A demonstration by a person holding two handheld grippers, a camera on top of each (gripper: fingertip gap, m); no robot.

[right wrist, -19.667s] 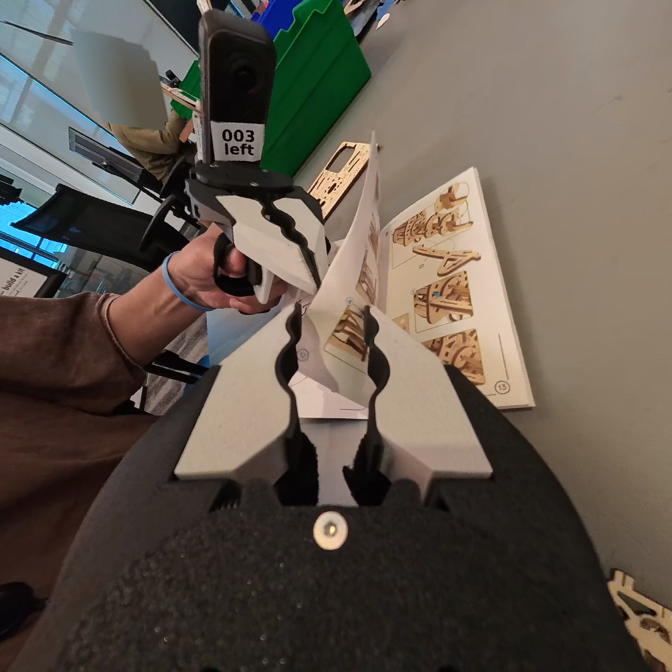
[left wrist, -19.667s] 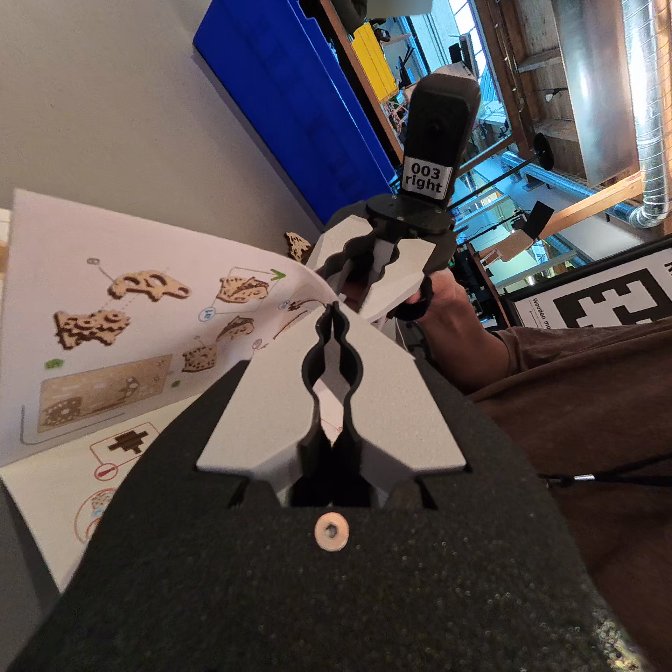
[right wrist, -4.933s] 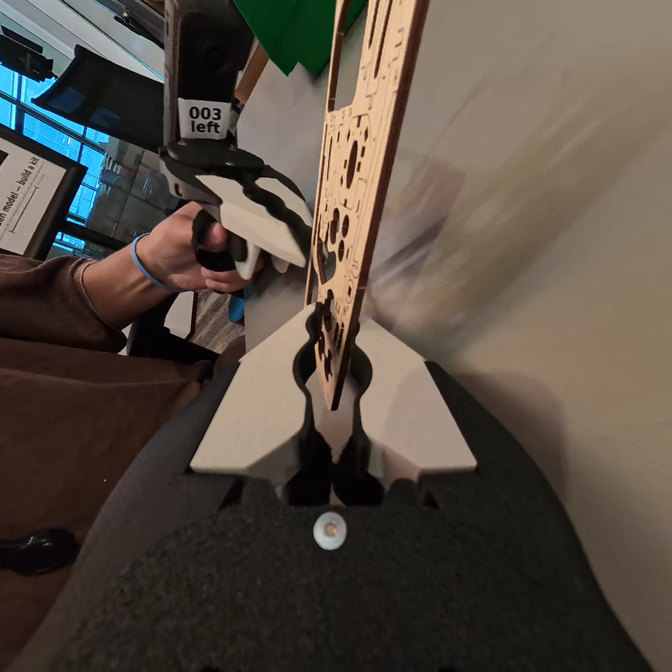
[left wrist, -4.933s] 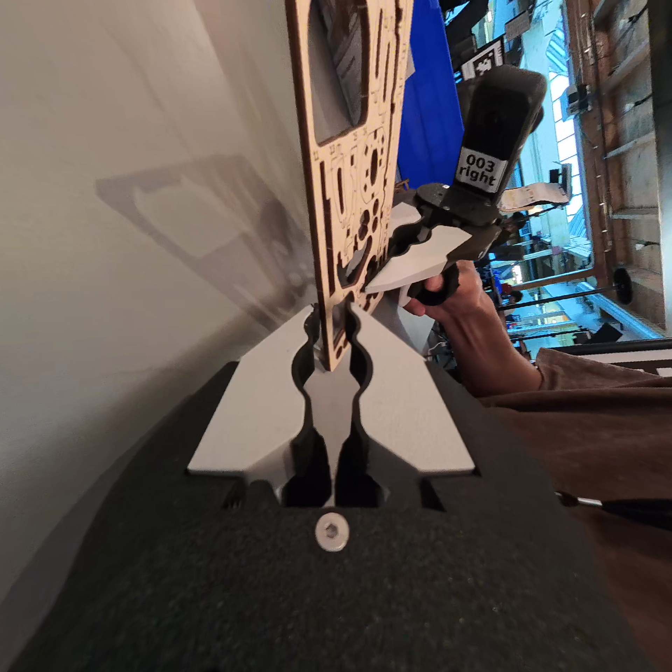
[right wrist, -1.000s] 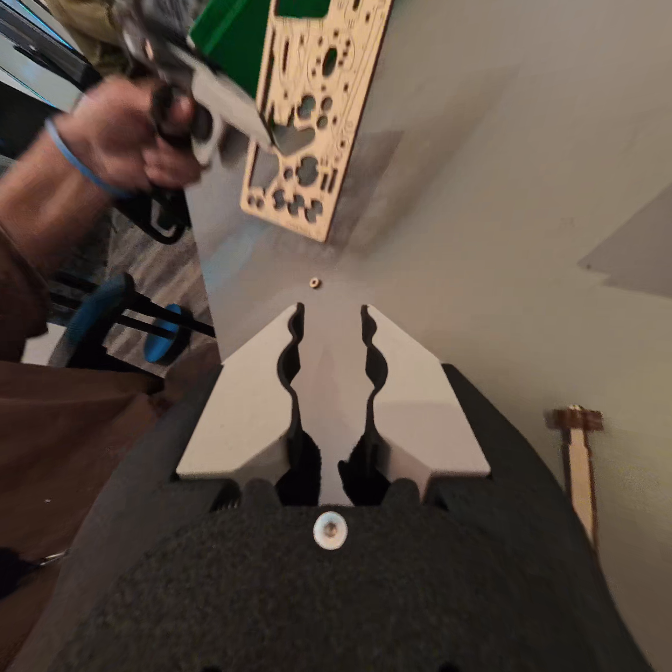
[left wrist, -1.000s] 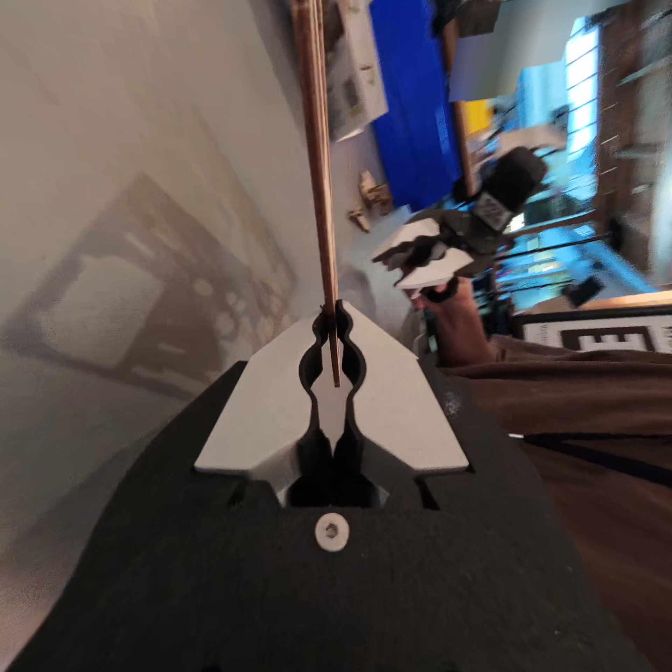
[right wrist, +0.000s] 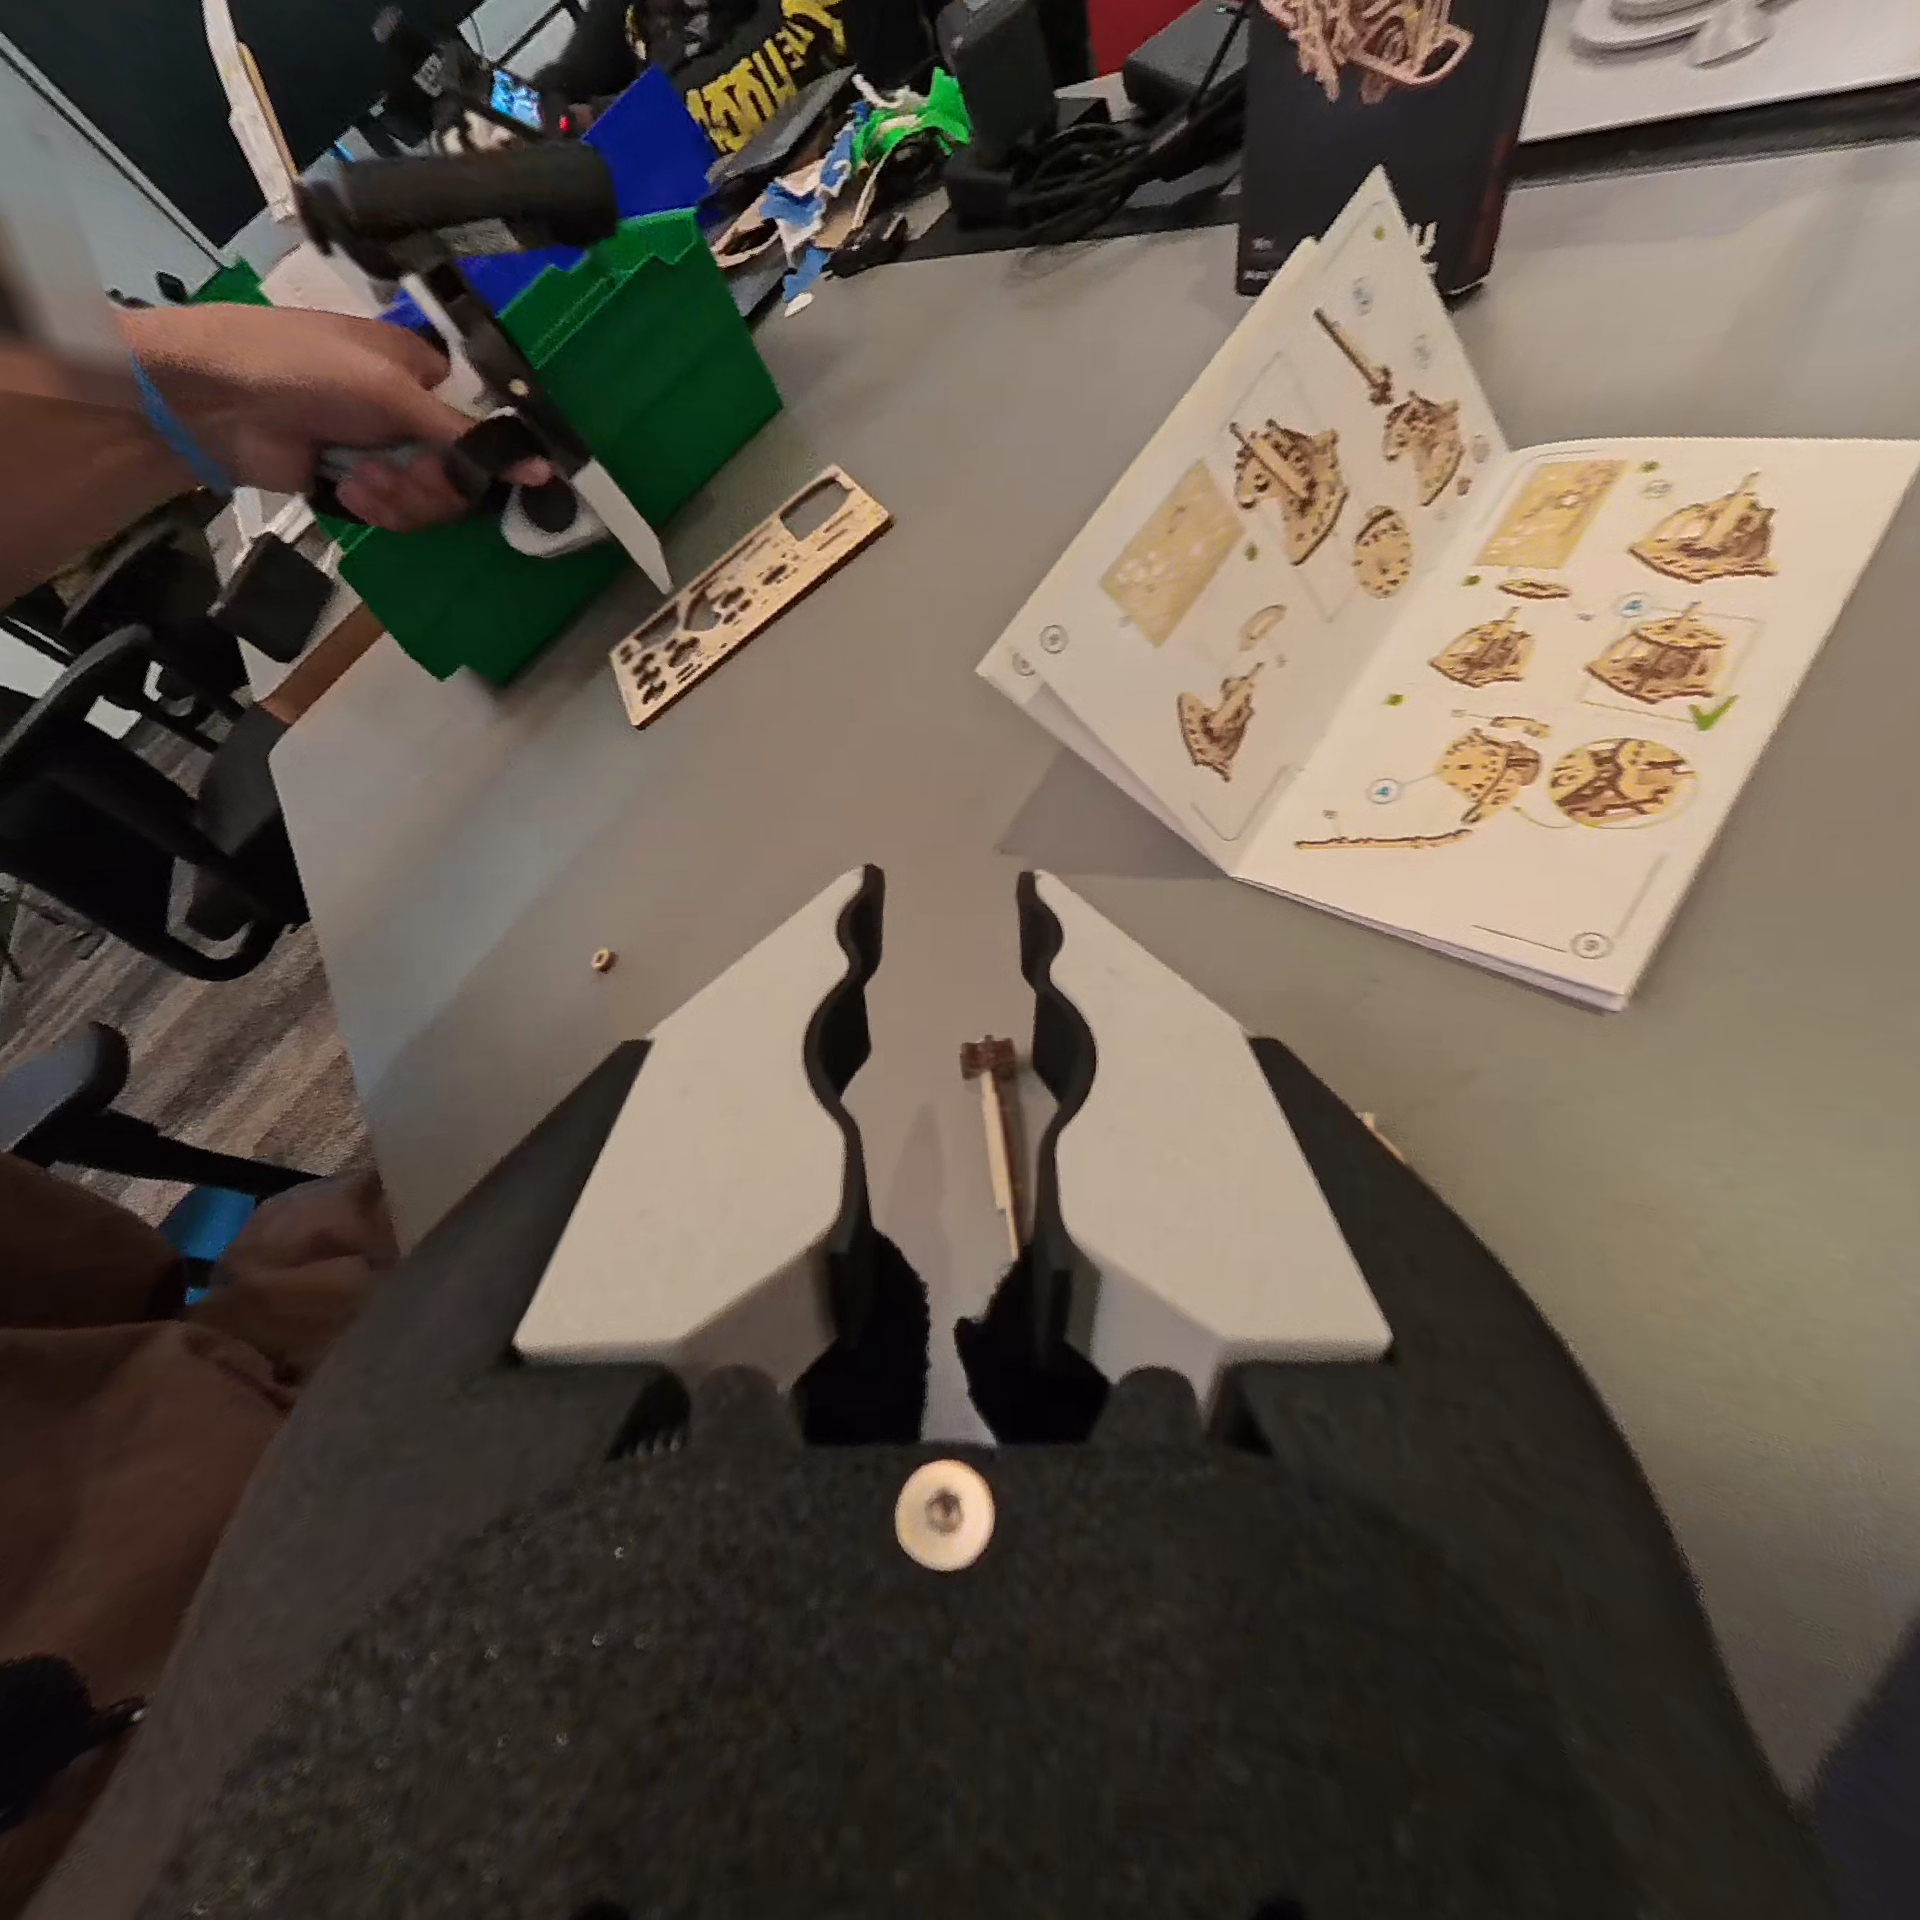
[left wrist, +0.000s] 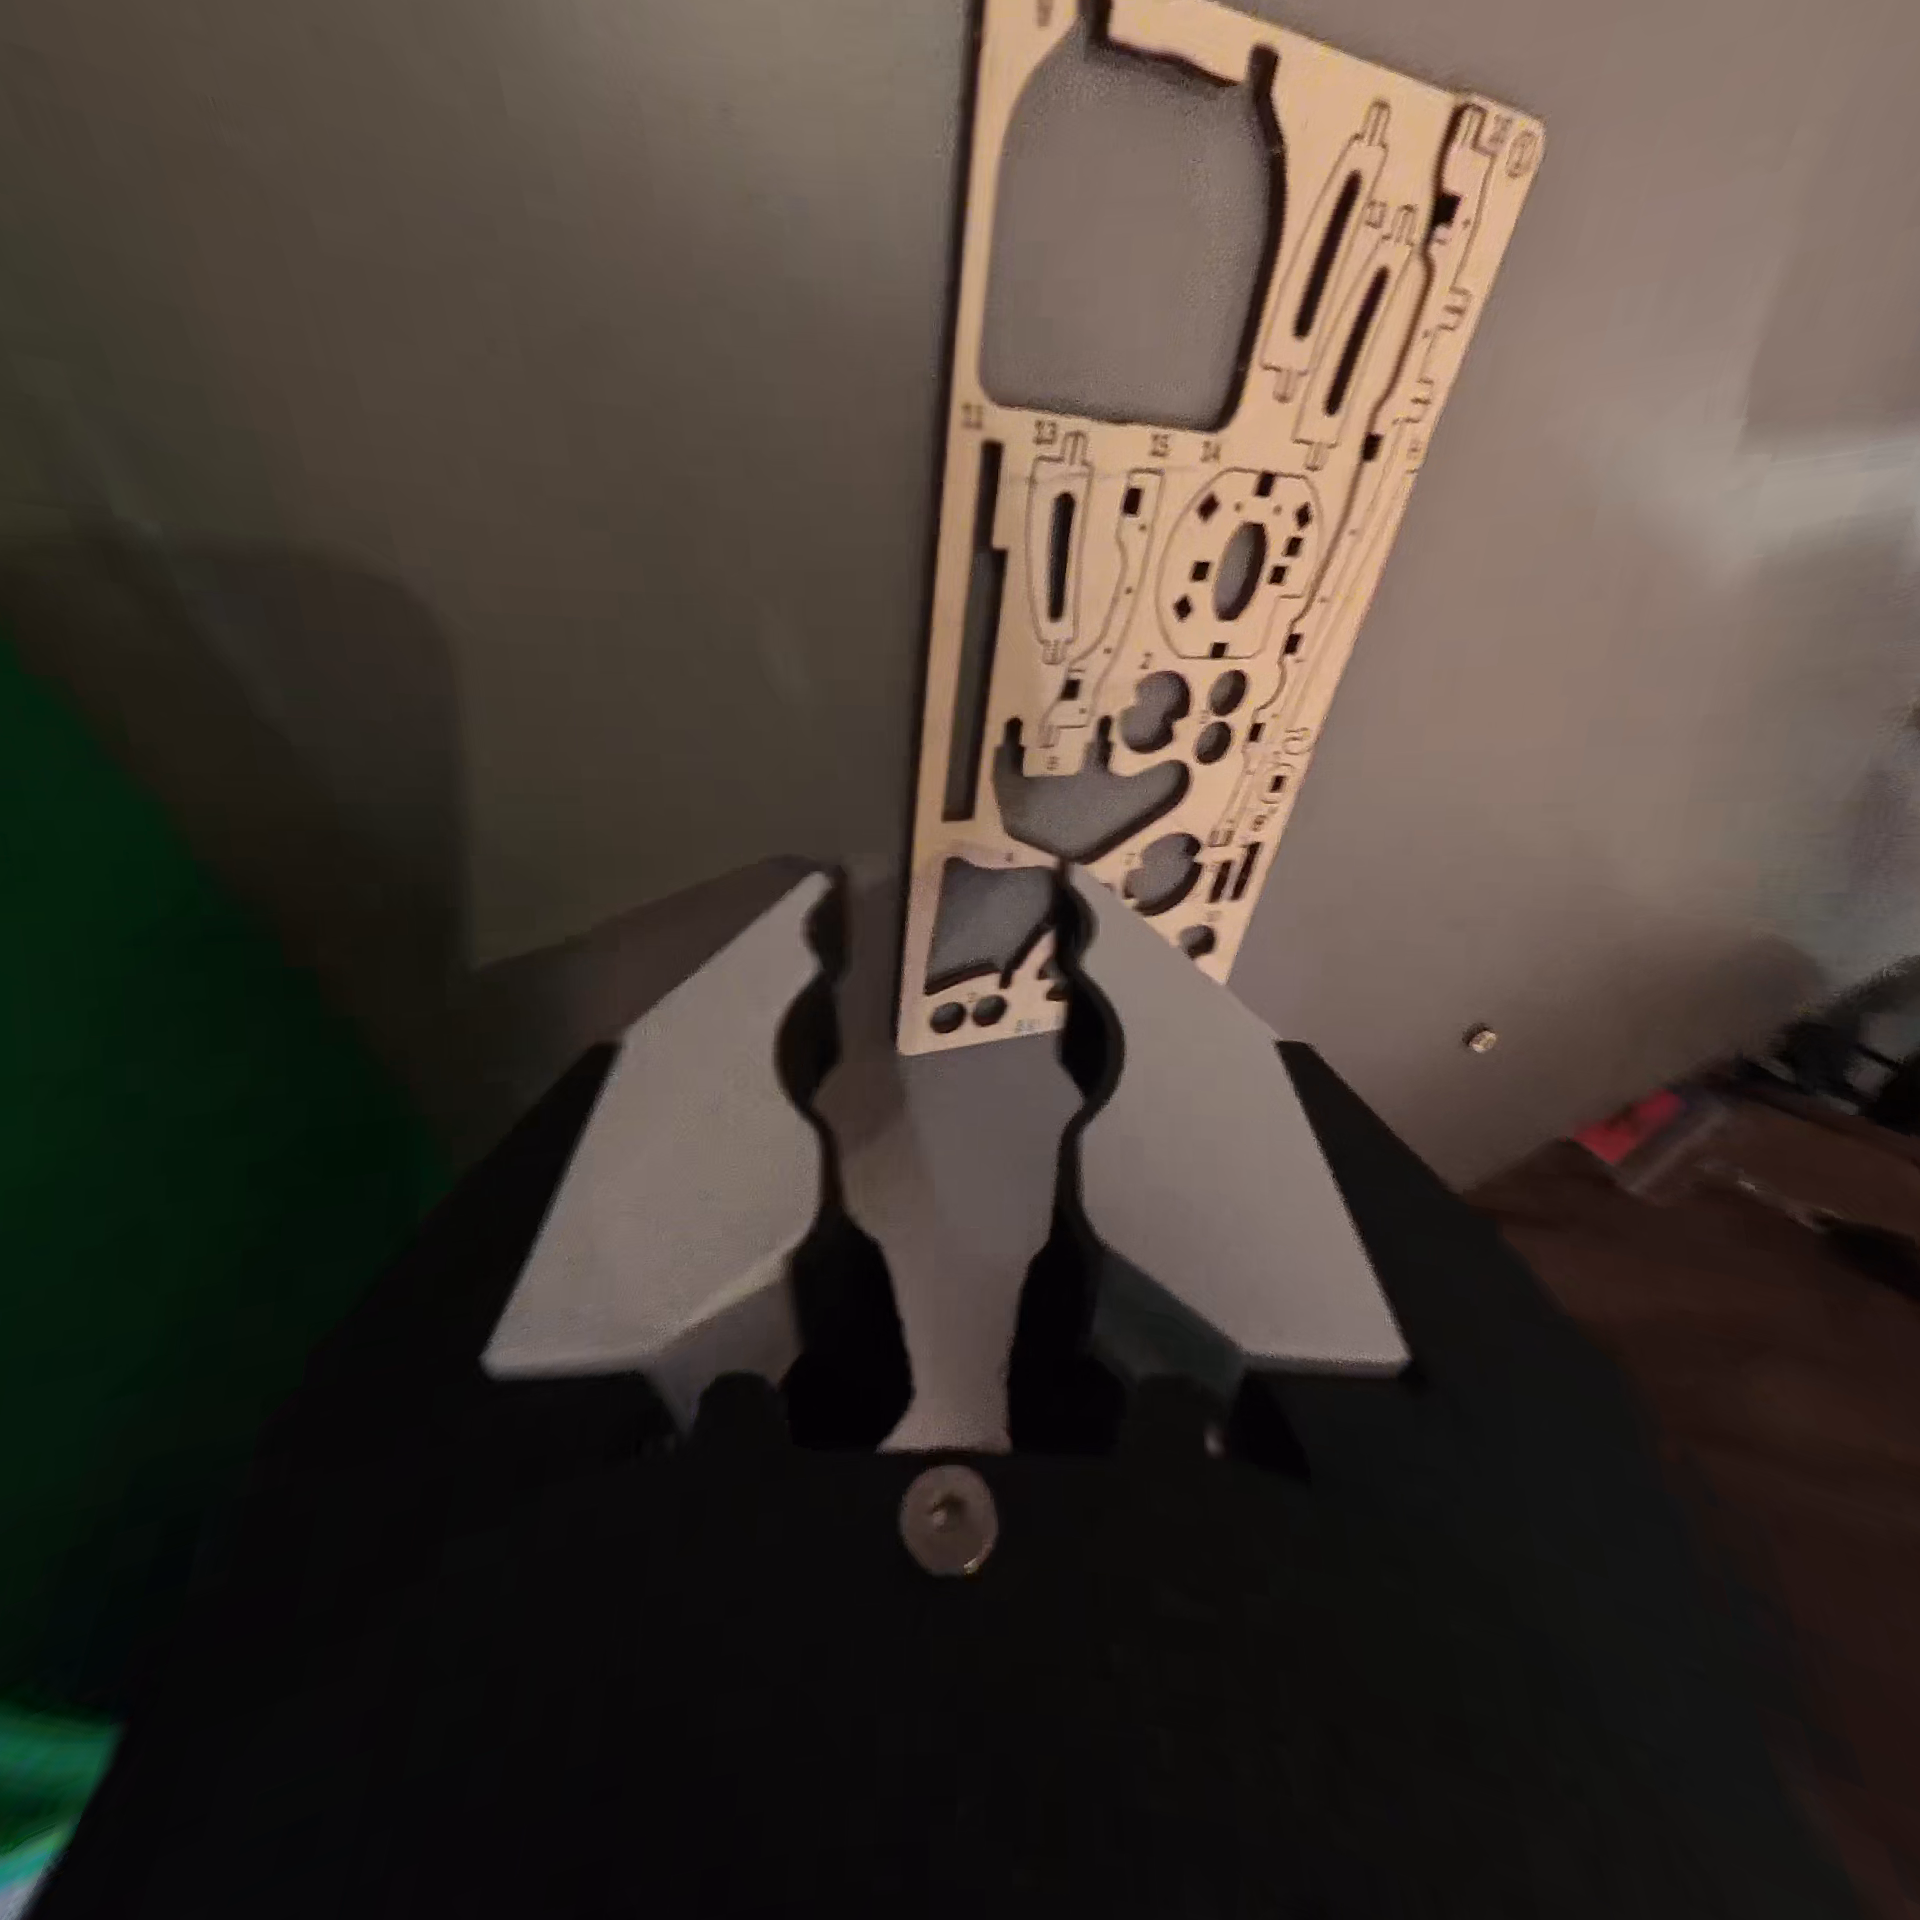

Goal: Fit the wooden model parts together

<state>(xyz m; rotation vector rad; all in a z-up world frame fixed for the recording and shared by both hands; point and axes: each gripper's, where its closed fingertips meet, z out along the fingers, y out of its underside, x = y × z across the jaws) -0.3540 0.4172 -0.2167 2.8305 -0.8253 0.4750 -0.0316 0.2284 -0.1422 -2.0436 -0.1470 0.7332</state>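
The right gripper (right wrist: 951, 883) hangs over the grey table (right wrist: 1558, 1195) with its jaws spread and nothing between them. On the table under it, seen through the gap, lies a thin wooden stick (right wrist: 1000, 1132) with a dark cross-piece at its far end, close to the right finger. A little to the left, near the table's edge, sits a small wooden ring (right wrist: 602, 959), also seen in the left wrist view (left wrist: 1480, 1037). Beyond the fingers to the right lies the open instruction booklet (right wrist: 1507, 665), one page standing up from the fold.

Farther off on the left, a hand (right wrist: 332, 416) holds the left gripper (left wrist: 951, 894), which points down at the wooden sheet (left wrist: 1153, 540). This gripper is released too, its jaws apart and holding nothing. The sheet lies flat on the table just beside a green bin (right wrist: 582, 457), with many shapes already punched out of it; its near edge shows between the left gripper's fingers, and I cannot tell whether the fingertips touch it. A blue bin (right wrist: 644, 140) stands behind the green one, and a dark box (right wrist: 1382, 135) stands upright past the booklet, among cables and clutter at the back of the table
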